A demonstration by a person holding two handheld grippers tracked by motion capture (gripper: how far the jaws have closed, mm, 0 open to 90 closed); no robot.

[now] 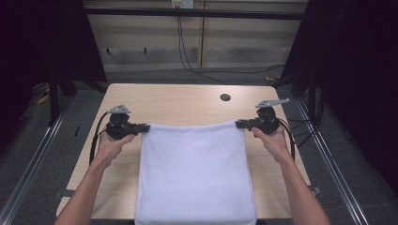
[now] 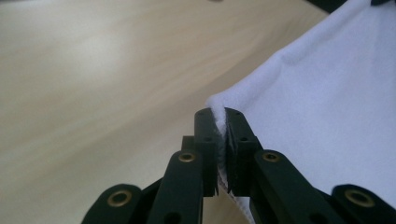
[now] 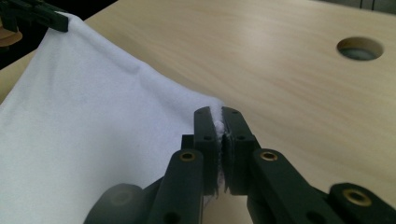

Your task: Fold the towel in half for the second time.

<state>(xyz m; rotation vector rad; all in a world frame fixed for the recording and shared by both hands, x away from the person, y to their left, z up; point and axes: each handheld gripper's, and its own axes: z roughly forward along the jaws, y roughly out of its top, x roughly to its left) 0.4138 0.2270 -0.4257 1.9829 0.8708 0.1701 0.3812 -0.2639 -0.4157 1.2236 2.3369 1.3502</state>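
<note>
Near edge first: the white towel (image 1: 195, 173) hangs off the front edge of the desk (image 1: 178, 101), with its lower hem below the bottom of the high view, so how much dangles cannot be told. That overhang is risk one (my read): the hanging weight pulls toward the person, and if either corner lets go the cloth would likely slide off the desk toward the floor. Mid-scene, the person's forearms come in from the bottom, one hand (image 1: 112, 145) on each tool. The left hand-held gripper (image 1: 141, 127) is clamped on the towel's far-left corner, the right hand-held gripper (image 1: 243, 124) on the far-right corner; both gripper views show the jaws pressed nearly together with only a thin sliver of white fabric between them. Risk two: the bite is shallow, right at the corner tip, so a hard outward tug or uneven lift could pull the terry out. The far edge is stretched between them with a slight sag in the middle, seemingly raised a little off the wood. Risk three: if one hand moves faster than the other the edge skews and any fold lands crooked. Farther out, bare desk and a round cable hole (image 1: 225, 97) near the far right; a corner dragged that way could catch its rim. Beyond that, cables (image 1: 187, 61) on the floor, no concern.
</note>
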